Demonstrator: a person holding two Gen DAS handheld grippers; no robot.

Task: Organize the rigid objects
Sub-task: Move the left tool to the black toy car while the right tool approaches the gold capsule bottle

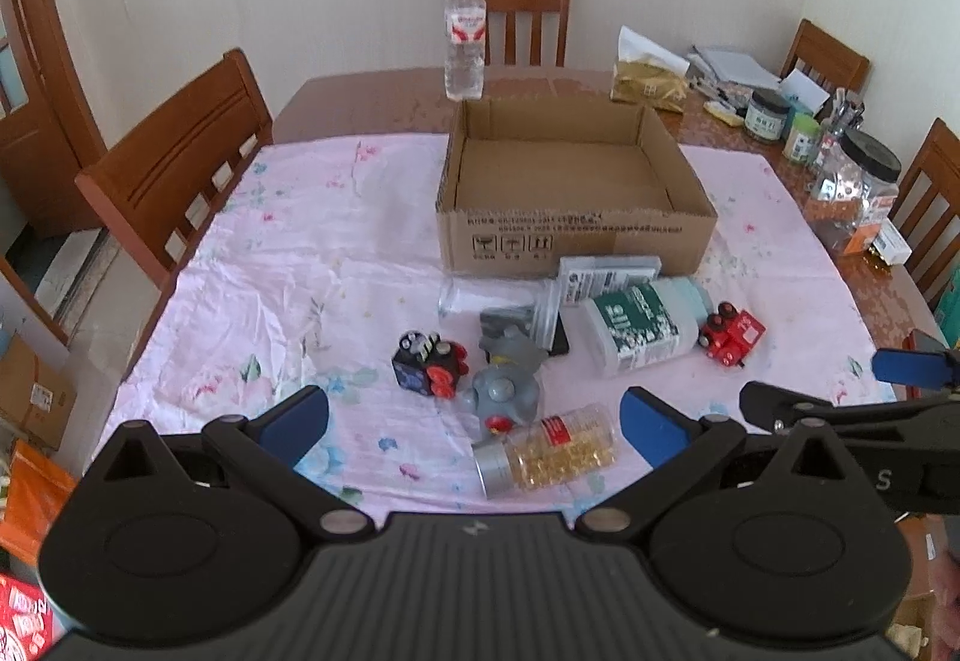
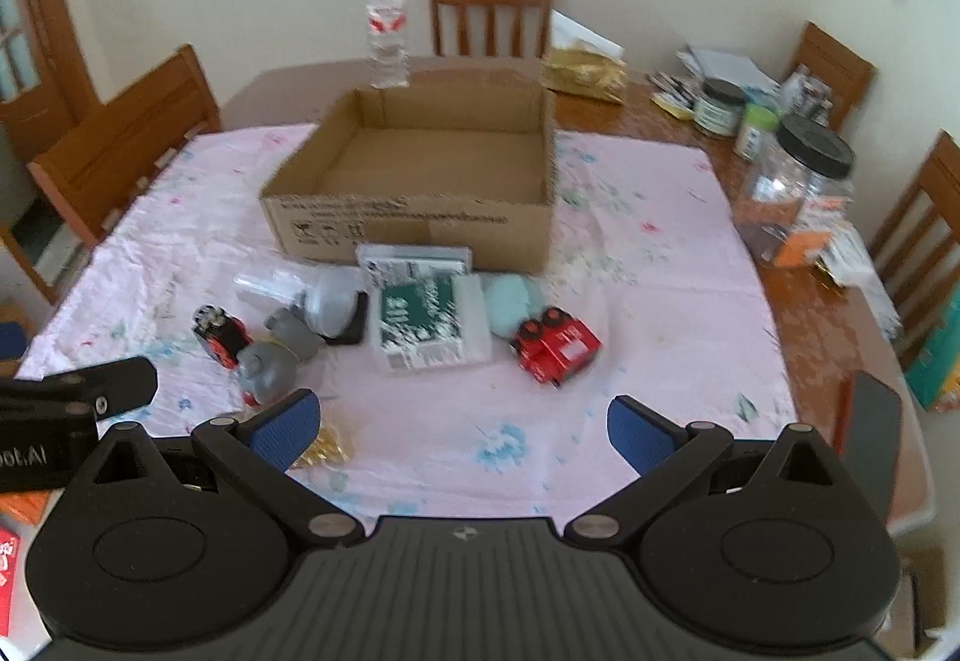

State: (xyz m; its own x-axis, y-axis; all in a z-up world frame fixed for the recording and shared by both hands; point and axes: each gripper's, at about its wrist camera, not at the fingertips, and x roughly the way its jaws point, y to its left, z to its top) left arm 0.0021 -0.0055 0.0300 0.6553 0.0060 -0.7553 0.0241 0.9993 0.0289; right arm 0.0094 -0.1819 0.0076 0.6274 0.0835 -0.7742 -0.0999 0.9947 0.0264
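An empty cardboard box (image 1: 576,235) (image 2: 414,229) stands open on the pink cloth. In front of it lie a green-labelled white bottle (image 1: 636,325) (image 2: 429,322), a flat packet (image 1: 606,274), a clear jar with a grey lid (image 1: 498,301) (image 2: 318,295), a red toy truck (image 1: 732,337) (image 2: 555,346), a black and red toy (image 1: 429,361) (image 2: 219,337), a grey toy (image 1: 507,385) (image 2: 270,367) and a pill bottle with yellow capsules (image 1: 546,451). My left gripper (image 1: 474,427) is open above the pill bottle. My right gripper (image 2: 462,427) is open and empty, near the table's front edge.
A water bottle (image 1: 463,34) stands behind the box. Jars (image 1: 852,193), papers and a gold bag (image 1: 648,82) crowd the table's right side. Wooden chairs (image 1: 174,163) surround the table.
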